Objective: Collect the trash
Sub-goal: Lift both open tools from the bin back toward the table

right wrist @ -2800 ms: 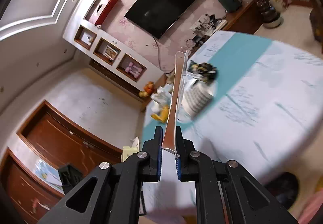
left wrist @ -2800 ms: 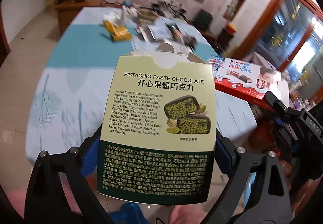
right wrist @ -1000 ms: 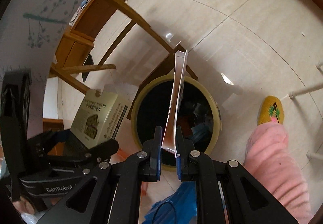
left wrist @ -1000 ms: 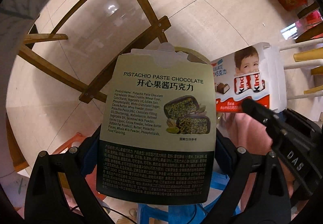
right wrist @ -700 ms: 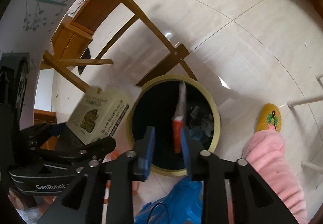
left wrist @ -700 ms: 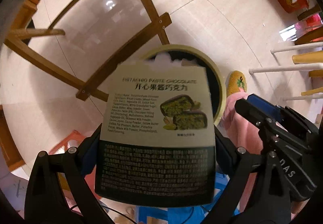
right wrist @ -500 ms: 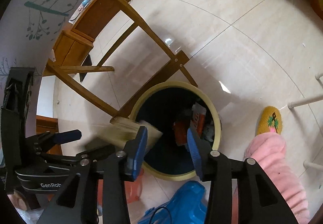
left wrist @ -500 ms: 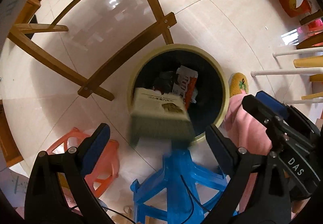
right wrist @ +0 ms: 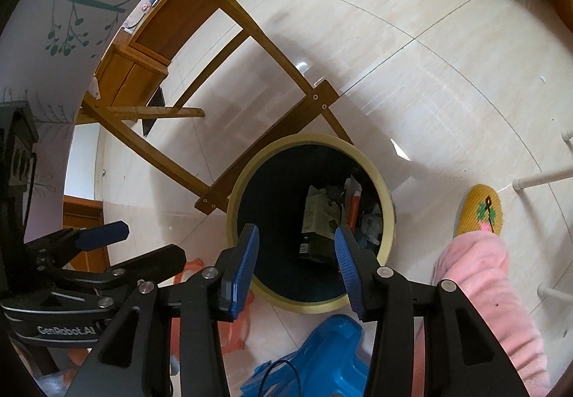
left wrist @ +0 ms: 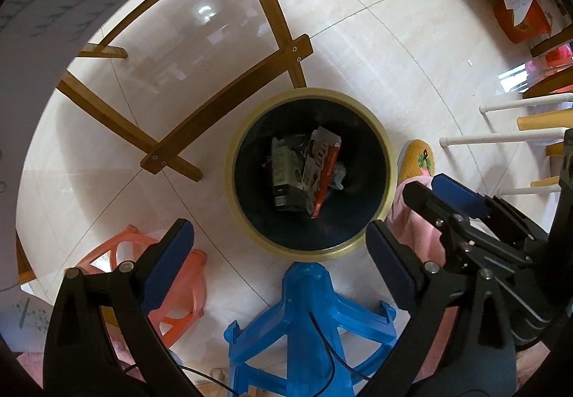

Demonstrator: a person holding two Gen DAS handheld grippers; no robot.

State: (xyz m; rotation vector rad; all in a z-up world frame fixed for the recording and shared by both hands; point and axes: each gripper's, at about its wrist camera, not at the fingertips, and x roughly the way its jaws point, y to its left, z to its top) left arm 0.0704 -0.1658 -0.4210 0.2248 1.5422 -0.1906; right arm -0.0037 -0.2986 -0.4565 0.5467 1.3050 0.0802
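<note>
Cardboard is now lying at the bottom of the trash bin [left wrist: 311,173]: the pistachio chocolate box [left wrist: 286,175], clamped in the left gripper [left wrist: 279,253] a second ago, has been let go and is seen resting among the other rubbish, and the red-and-white Kinder carton [left wrist: 324,168] released from the right gripper [right wrist: 295,266] is leaning right beside it. Both tongs are spread apart with nothing between the blue pads, and both are held just above the bin's cream rim, over the blue stool [left wrist: 304,329]. Two pieces of litter can be counted as collected, so this drop is judged done; any further trash on the table would have to be fetched next.
</note>
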